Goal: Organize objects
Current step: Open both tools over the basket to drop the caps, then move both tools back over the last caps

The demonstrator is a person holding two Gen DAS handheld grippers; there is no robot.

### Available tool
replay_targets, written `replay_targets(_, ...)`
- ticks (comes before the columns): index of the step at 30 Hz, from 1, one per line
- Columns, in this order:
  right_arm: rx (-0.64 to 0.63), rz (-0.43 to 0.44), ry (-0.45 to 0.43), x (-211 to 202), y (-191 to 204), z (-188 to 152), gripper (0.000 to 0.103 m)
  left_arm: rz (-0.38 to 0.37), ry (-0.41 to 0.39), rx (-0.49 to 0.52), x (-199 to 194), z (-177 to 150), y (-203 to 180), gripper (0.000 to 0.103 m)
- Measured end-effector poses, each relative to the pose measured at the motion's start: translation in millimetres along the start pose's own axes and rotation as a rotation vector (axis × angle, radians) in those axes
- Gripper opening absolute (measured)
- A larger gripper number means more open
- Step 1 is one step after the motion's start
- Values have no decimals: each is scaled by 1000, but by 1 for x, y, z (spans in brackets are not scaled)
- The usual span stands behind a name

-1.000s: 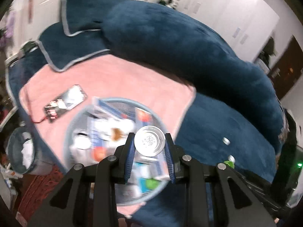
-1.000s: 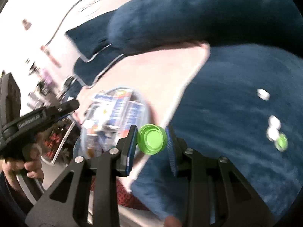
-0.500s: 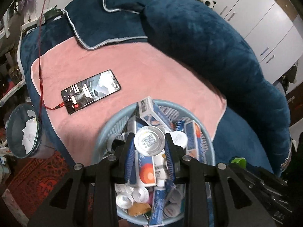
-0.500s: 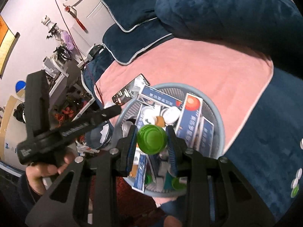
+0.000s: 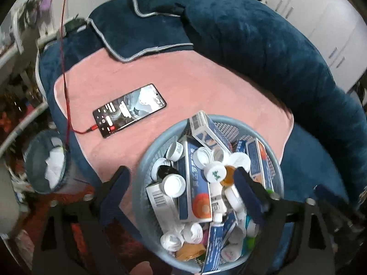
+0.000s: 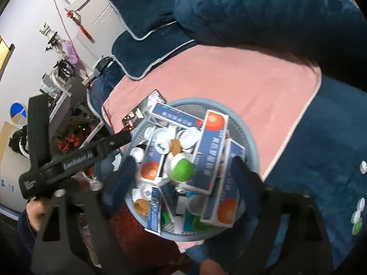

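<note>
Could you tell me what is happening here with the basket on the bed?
A person holds a tool in each hand over the blue basket on the pink blanket. Both the left tool and the right tool are opening, with nothing gripped. A green cap sits atop the boxes and caps in the basket. More caps lie on the blue bedding.

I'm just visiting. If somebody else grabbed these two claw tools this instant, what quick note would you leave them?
Left gripper: jaws opening, nothing between the pads, above the blue basket.
Right gripper: jaws opening above the same basket; the green cap is loose between them, on the pile.
Done: the basket holds boxes, caps and tubes.
Left: a few small caps on the blue blanket beside the pink towel. The phone lies on the towel.
</note>
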State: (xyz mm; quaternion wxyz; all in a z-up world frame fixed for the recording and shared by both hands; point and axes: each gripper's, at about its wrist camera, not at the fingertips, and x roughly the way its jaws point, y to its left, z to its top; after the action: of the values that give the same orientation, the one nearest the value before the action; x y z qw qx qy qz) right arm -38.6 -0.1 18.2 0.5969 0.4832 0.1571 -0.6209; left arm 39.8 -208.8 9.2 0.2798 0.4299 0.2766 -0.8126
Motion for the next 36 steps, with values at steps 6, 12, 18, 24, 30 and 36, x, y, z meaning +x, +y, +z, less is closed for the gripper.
replay_targets(6, 23, -60, -30, -23, -19, -5, 103, 13, -37, 106, -23, -9, -36, 101)
replay_targets(12, 80, -115, -66, -58, -57, -18, 103, -32, -63, 200, -42, -20, -97, 102)
replay_targets(18, 169, -172, -114, -104, -109, -38, 103, -84, -52, 303, -44, -39, -172, 102)
replay_targets(24, 287, -222, -165, -151, -174, -71, 103, -127, -17, 405, -34, -69, -249, 102)
replay_targets(30, 439, -272, -184, -181, -246, -108, 103, -159, 39, 513, -12, -101, -315, 102)
replay_targets(36, 561, -301, -174, -186, -298, -133, 103, -184, 112, 574, 24, -123, -362, 102)
